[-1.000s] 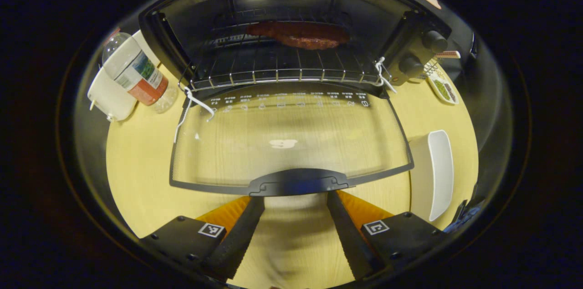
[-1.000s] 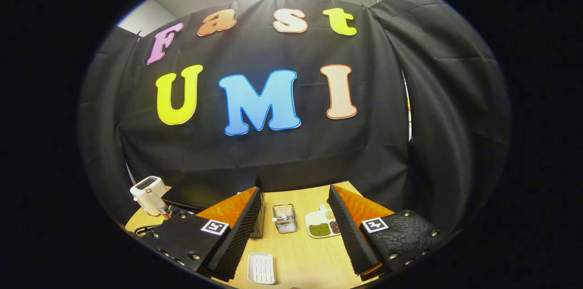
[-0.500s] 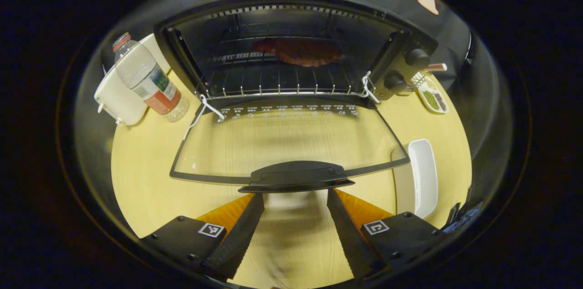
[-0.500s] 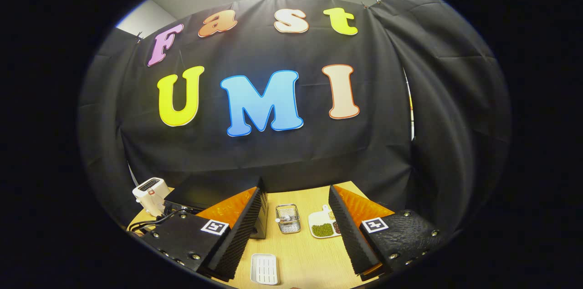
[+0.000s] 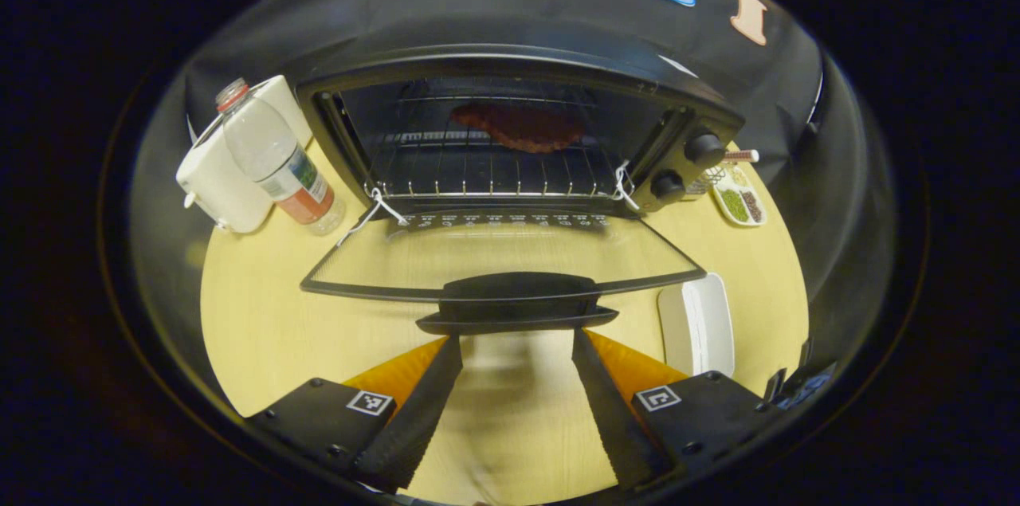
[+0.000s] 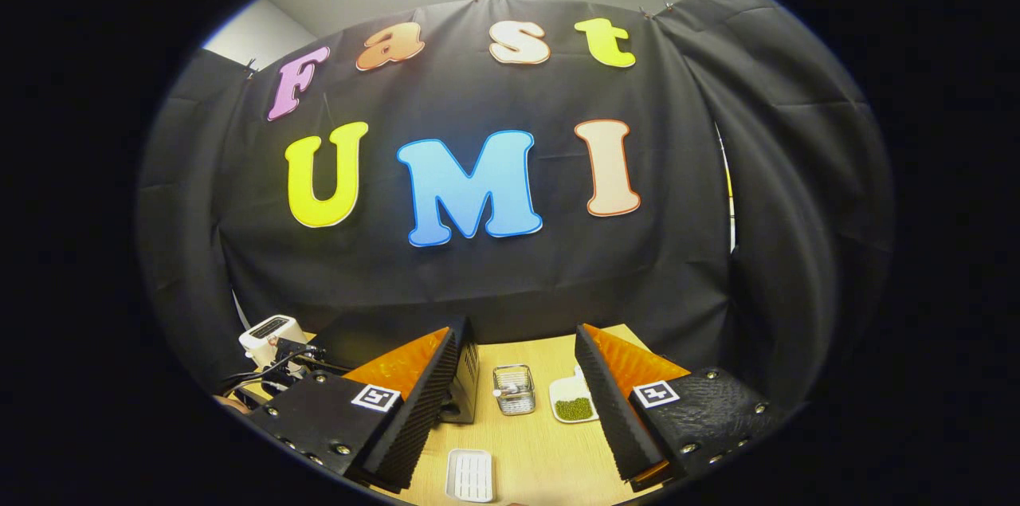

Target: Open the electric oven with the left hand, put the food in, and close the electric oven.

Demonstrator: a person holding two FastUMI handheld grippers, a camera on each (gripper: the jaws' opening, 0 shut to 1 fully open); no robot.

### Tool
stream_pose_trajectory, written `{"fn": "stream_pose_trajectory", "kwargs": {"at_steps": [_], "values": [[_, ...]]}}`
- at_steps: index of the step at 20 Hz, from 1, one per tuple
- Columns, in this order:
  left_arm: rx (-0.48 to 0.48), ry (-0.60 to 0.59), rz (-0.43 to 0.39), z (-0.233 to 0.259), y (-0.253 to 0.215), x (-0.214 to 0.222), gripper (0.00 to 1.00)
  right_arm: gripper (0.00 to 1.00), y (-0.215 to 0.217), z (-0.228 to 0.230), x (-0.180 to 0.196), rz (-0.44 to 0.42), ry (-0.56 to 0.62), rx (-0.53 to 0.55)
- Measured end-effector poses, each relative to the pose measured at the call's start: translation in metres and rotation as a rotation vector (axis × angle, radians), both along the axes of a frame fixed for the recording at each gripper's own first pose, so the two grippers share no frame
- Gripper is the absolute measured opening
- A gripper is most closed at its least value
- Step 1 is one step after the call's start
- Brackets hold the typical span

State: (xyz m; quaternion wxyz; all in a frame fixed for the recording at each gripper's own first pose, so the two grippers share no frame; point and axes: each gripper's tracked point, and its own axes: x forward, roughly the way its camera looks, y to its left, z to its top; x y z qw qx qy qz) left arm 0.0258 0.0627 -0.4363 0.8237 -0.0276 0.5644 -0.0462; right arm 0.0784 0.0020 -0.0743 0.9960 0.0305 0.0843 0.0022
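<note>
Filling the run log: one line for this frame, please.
phase: closing | oven door: open | food: on oven rack | left gripper: open, below door handle | right gripper: open, idle

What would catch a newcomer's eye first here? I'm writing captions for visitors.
The black electric oven at the back of the pale wooden table, its glass door dropped open toward the camera. A reddish-brown slab of meat lies deep on the wire rack. The open left tongs sit just before the door's black handle.
</note>
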Motion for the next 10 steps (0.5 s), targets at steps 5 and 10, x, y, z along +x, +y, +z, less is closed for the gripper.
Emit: {"fn": "stream_pose_trajectory", "kwargs": {"at_steps": [5,10], "values": [[-0.013,-0.029,0.01,0.012,-0.001,0.004,0.95,0.91,-0.002,0.0,0.002,-0.001,0.0,0.01],[-0.017,-0.072,0.006,0.025,-0.002,0.013,0.95,0.91,-0.005,0.002,0.001,-0.008,-0.004,0.011]]}}
